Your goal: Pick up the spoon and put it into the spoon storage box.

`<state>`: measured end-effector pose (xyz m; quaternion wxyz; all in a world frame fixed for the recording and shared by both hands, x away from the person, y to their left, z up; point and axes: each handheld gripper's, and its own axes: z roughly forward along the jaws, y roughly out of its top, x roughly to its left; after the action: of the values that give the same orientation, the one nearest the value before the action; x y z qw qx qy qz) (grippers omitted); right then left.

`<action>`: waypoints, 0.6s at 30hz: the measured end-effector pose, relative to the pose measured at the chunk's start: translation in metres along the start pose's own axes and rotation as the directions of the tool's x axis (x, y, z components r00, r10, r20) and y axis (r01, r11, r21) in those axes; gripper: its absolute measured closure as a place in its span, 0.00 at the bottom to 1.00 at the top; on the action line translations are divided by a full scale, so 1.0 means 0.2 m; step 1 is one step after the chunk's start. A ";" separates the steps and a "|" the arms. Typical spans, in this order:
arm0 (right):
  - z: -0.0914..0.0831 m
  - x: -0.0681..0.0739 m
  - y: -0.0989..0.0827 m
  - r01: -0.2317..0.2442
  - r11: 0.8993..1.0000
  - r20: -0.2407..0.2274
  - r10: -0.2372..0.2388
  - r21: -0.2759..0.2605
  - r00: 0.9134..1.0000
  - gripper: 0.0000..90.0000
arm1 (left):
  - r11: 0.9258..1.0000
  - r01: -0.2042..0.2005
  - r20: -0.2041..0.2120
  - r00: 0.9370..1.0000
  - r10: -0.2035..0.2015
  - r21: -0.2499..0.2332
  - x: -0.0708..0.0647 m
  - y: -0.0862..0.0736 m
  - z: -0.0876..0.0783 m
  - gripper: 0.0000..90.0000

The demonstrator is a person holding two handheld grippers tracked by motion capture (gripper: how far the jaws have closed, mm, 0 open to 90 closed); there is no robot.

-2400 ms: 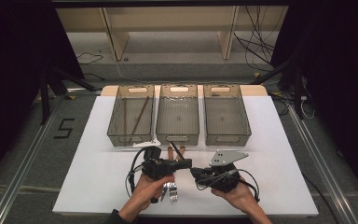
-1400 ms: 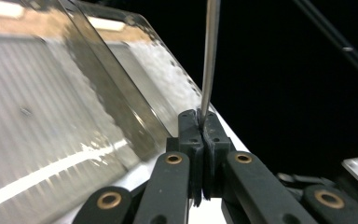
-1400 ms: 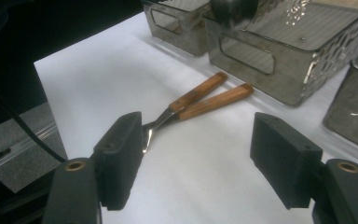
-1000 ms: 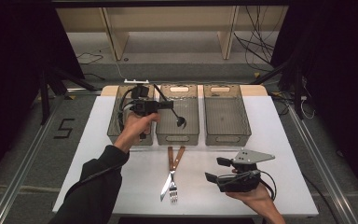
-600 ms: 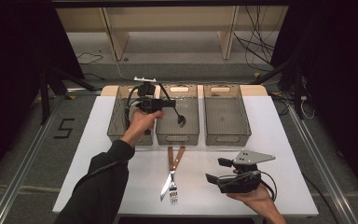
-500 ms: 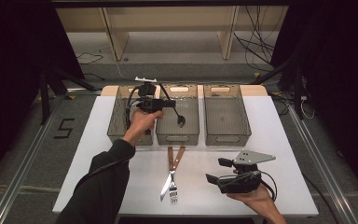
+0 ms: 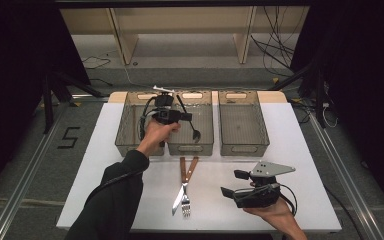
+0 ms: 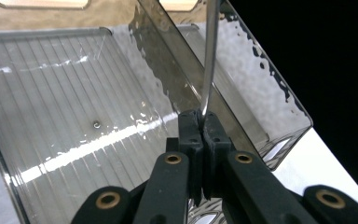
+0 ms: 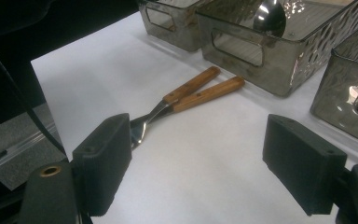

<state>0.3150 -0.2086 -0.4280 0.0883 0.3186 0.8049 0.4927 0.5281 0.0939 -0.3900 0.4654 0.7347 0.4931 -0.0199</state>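
Since the earliest picture the left gripper (image 7: 186, 117) has left the near middle of the table, where both grippers met over the cutlery, and now hangs over the bins with a spoon (image 7: 189, 121) in it. Over the last second it has slid a little to the right and sunk slightly. The right gripper (image 7: 231, 184) has stayed low at the near right.

The left fingers (image 8: 190, 132) are pressed together on the spoon's thin metal handle (image 8: 210, 56), which runs straight up out of their tips in the left gripper view. In the high view the spoon hangs tilted over the middle bin (image 7: 206, 145), bowl end down near that bin's front wall, handle end up toward its back rim. The left bin (image 7: 124, 131) stands just beside it under the person's left hand (image 7: 156, 134), and the right bin (image 7: 260, 131) stands on the other side.

The right fingers (image 9: 103, 168) stand wide apart with nothing between them, pointing toward the left over the white table (image 7: 305, 145). Ahead of them lie a knife (image 7: 185, 183) and a fork (image 7: 183, 194) with wooden handles, crossed like a narrow V, handles toward the bins, just in front of the middle bin.
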 end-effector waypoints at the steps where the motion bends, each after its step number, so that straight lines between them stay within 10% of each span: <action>1: 0.00 0.00 0.00 -0.001 1.000 0.000 0.001 -0.001 1.000 0.27 | 1.000 0.001 0.001 1.000 -0.001 0.008 0.00 0.00 0.01 0.99; 18: 0.00 0.00 0.00 0.000 1.000 -0.002 0.000 0.002 1.000 0.27 | 0.999 0.021 -0.038 0.999 -0.019 0.046 0.00 -0.02 0.10 0.92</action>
<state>0.3150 -0.2086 -0.4290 0.0872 0.3180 0.8055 0.4924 0.5347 0.0797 -0.4037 0.4389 0.7406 0.5083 -0.0222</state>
